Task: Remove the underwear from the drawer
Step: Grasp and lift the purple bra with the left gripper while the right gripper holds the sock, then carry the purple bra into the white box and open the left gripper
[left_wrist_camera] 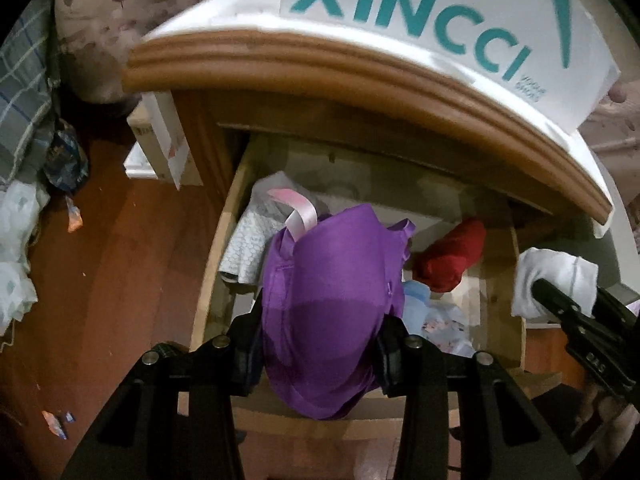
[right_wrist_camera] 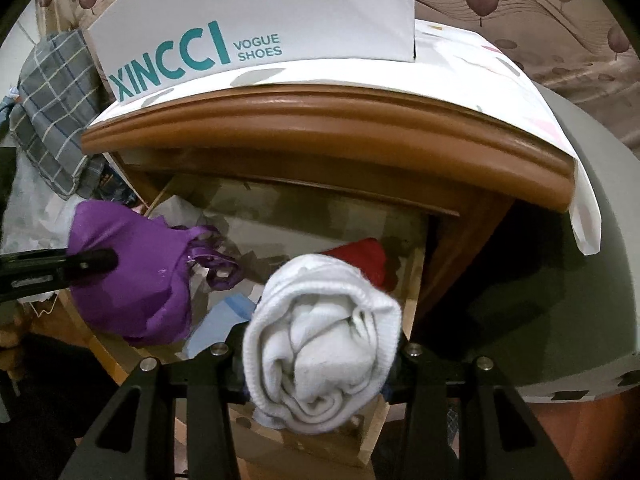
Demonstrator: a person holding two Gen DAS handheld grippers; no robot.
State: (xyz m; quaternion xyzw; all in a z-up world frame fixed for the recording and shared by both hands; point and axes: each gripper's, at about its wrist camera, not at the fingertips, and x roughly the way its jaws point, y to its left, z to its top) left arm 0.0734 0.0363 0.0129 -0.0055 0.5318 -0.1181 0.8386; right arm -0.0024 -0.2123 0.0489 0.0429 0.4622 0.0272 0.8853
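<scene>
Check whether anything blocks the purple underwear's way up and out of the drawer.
Nothing visible does. The left gripper is shut on the purple satin underwear, which hangs above the open wooden drawer. The wooden cabinet top's edge lies further back, not over it. The right gripper, holding a rolled white cloth, is off to the side.

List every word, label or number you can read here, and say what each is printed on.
"XINCCI": teal letters on the white shoe box standing on the cabinet top.
"VOGUE SHOES": smaller teal print beside it on the same box.
Small markings on the gripper arms are too blurred to read.
</scene>
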